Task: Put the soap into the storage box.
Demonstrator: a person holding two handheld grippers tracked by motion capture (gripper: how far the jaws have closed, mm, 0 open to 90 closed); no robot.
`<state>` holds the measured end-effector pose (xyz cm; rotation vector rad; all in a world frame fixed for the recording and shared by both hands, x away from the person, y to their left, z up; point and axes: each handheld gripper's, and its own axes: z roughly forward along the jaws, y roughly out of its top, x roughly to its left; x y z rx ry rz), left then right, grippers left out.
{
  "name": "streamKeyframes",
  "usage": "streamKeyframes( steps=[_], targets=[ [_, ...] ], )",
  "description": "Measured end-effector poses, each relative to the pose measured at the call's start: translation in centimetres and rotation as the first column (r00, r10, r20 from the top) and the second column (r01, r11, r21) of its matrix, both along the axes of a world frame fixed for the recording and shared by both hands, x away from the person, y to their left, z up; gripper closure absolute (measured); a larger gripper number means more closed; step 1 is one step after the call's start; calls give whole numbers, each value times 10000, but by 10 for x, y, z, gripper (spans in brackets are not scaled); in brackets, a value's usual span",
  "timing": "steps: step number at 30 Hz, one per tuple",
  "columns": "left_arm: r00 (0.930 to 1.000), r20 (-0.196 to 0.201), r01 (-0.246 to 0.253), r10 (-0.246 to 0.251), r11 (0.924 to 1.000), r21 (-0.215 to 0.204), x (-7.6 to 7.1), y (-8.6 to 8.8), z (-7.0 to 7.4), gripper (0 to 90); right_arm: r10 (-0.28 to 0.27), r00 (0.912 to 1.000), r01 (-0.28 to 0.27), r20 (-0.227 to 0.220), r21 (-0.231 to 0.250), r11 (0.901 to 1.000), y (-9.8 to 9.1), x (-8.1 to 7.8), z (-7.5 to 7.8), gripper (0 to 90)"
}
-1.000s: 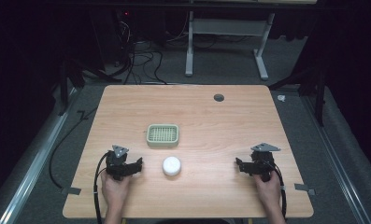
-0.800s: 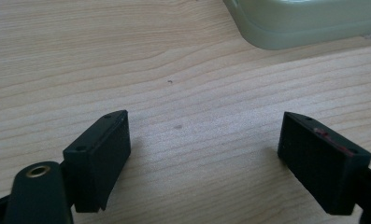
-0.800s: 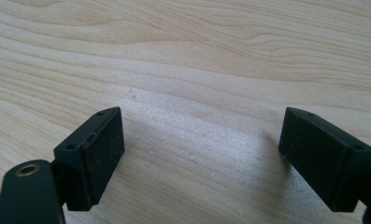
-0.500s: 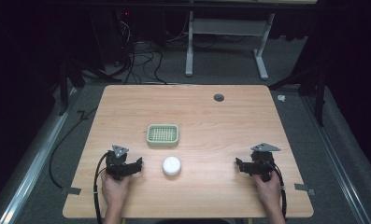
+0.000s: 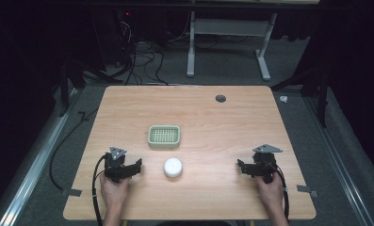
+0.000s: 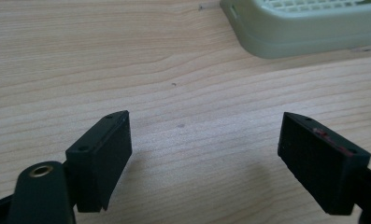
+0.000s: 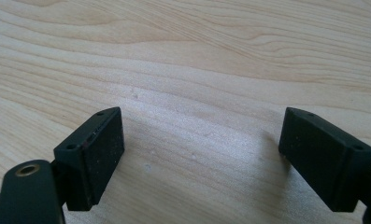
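Observation:
A pale green slotted tray (image 5: 164,136) lies near the middle of the wooden table (image 5: 213,117); its corner shows at the top right of the left gripper view as the green tray (image 6: 304,23). A round white object (image 5: 173,167) rests just in front of it. My left gripper (image 5: 133,167) sits at the table's front left, held by a hand, a short way left of the white object. Its jaws stand wide apart over bare wood, left gripper (image 6: 204,158) open. My right gripper (image 5: 243,167) rests at the front right, also open, right gripper (image 7: 202,158) with nothing between its jaws.
A dark round hole (image 5: 220,98) sits near the table's far edge. Beyond the table are a white desk frame (image 5: 227,42) and tangled cables (image 5: 137,61) on a grey floor. Metal rails (image 5: 34,155) run along both sides.

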<state>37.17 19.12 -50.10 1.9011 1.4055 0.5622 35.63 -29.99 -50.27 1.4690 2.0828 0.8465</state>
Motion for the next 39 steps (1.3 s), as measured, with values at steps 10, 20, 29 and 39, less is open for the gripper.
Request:
streamKeyframes(
  steps=[10,20,29,39],
  targets=[
    [9997,36,252,-250,9984,-505,-6,2,12,187,33,10000,-33,-2,-15,10000,0,0,0,151],
    [9971,74,756,-753,9947,-691,-11,-6,25,190,39,10000,-39,-6,-19,10000,1,1,0,151],
    [9929,11,1185,-1186,9912,-590,-18,-17,31,186,45,10000,-45,-6,-17,10000,1,1,0,151],
    [9839,165,1786,-1779,9821,-596,-24,-30,40,178,59,10000,-59,-23,-22,10000,1,0,0,151]
  ],
)
